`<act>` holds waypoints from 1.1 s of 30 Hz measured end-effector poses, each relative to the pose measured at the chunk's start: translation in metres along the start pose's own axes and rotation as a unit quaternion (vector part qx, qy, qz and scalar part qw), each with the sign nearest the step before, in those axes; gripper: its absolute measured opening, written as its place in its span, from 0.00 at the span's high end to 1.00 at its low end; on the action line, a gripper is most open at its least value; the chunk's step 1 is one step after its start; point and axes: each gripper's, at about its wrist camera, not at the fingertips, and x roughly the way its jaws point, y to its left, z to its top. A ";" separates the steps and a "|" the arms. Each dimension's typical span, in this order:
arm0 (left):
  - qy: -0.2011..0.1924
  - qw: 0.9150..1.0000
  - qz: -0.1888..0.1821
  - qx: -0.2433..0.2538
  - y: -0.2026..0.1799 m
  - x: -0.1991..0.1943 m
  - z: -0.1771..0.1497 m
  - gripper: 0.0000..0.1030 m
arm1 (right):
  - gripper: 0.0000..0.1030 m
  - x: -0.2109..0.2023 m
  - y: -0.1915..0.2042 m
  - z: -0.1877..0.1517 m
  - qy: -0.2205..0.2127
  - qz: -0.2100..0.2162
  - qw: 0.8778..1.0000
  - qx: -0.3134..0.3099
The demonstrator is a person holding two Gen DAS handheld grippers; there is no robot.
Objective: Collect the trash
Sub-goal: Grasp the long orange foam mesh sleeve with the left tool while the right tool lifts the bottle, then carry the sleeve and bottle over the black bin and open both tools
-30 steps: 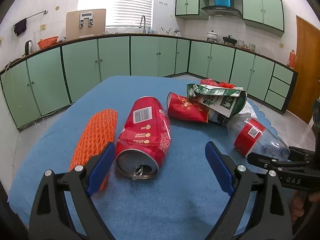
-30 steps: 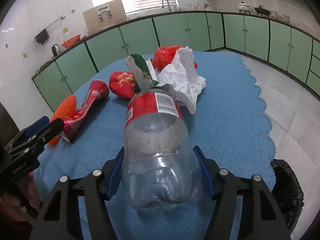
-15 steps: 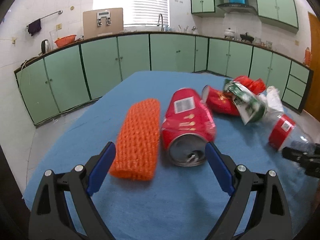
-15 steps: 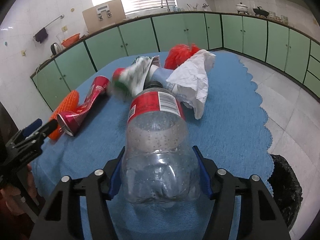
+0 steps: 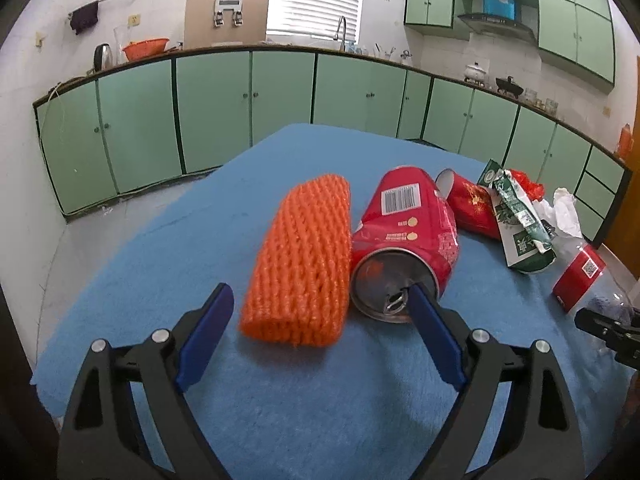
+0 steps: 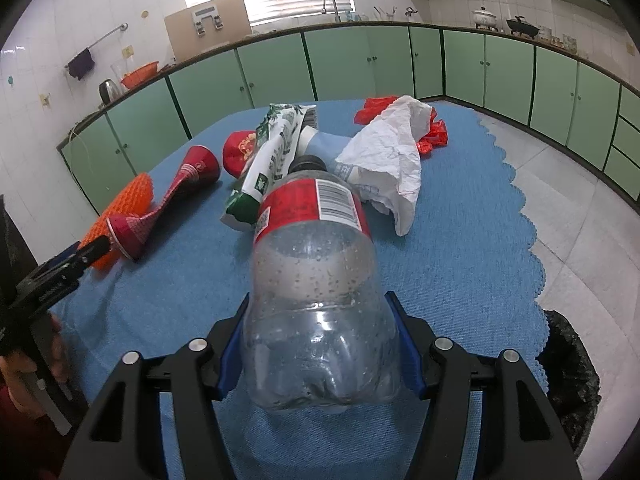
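Note:
My left gripper [image 5: 320, 300] is open low over the blue tablecloth [image 5: 280, 420]. The near end of an orange foam net [image 5: 304, 256] lies just ahead between its fingers. Its right finger stands in front of the mouth of a dented red can [image 5: 408, 232] beside the net. My right gripper [image 6: 320, 344] is shut on the base of a clear plastic bottle [image 6: 316, 280] with a red label, cap pointing away. Beyond lie a red paper cup [image 5: 468, 204], a green-white carton [image 6: 272, 156], crumpled white paper [image 6: 396, 160] and a red wrapper [image 6: 432, 132].
A black-lined trash bin [image 6: 568, 380] stands on the floor past the table's scalloped right edge. A hand holds the left gripper [image 6: 80, 256] at the left edge of the right wrist view. Green kitchen cabinets [image 5: 200, 112] curve round behind the table.
The left gripper has swung left, from facing the red can to facing the orange net. The right gripper still holds the bottle, and the carton by its neck has tipped over to the left.

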 end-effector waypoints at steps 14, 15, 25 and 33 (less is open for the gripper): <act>0.024 1.000 0.012 -0.004 0.019 0.019 -0.001 0.40 | 0.40 0.003 0.006 -0.002 -0.002 -0.008 1.000 -0.005; 0.026 1.000 0.009 -0.004 0.019 0.021 0.000 0.48 | 0.40 0.003 0.007 -0.003 -0.002 -0.009 1.000 -0.005; -0.004 1.000 0.013 0.003 0.016 -0.001 0.009 0.91 | 0.40 -0.005 0.011 -0.002 -0.006 -0.001 1.000 -0.004; -0.047 0.999 0.012 0.001 0.004 -0.039 0.026 0.91 | 0.40 -0.038 0.015 0.005 -0.031 0.000 0.999 -0.007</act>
